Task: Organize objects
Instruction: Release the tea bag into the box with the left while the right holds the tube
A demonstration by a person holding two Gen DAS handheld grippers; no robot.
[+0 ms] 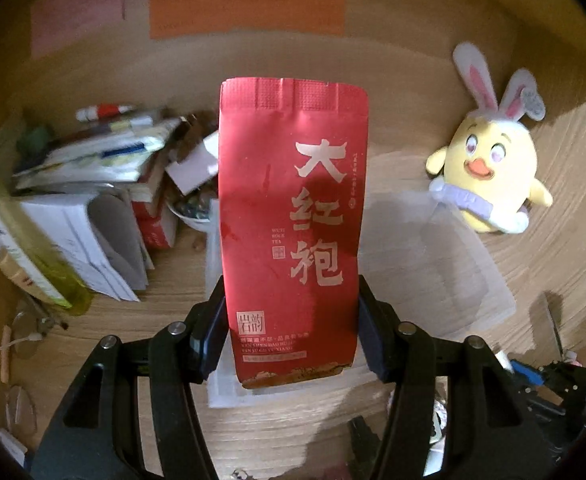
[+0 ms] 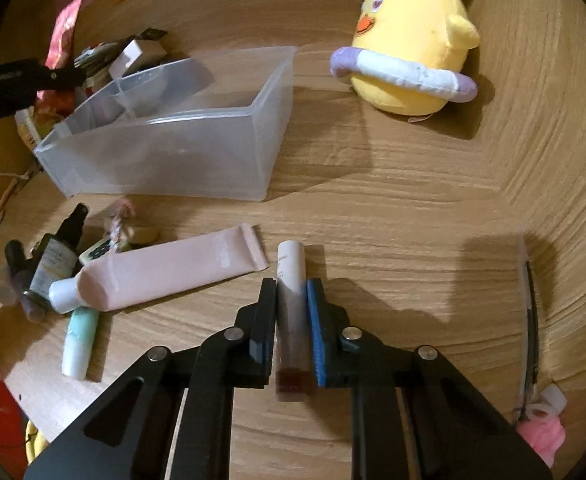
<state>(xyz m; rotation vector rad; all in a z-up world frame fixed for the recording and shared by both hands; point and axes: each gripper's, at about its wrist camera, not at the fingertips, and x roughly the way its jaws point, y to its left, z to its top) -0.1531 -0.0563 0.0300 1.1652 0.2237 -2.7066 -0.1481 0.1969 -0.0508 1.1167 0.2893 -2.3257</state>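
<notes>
In the left wrist view my left gripper (image 1: 291, 292) is shut on the lower sides of a red tea packet (image 1: 293, 184) with white characters. It holds the packet upright above a clear plastic bin (image 1: 453, 264). In the right wrist view my right gripper (image 2: 291, 284) is shut on a slim lip-gloss tube (image 2: 291, 320) with a white cap and a dark red end. The tube lies lengthwise between the pads, just above the wooden desk (image 2: 413, 220). The clear bin (image 2: 269, 128) stands further back on the left and looks empty.
A yellow plush chick (image 2: 409, 40) with rabbit ears stands behind on the right. A pink tube (image 2: 165, 272), a dropper bottle (image 2: 57, 256) and a mint tube (image 2: 79, 340) lie left of my right gripper. A stack of books and papers (image 1: 93, 200) fills the far left.
</notes>
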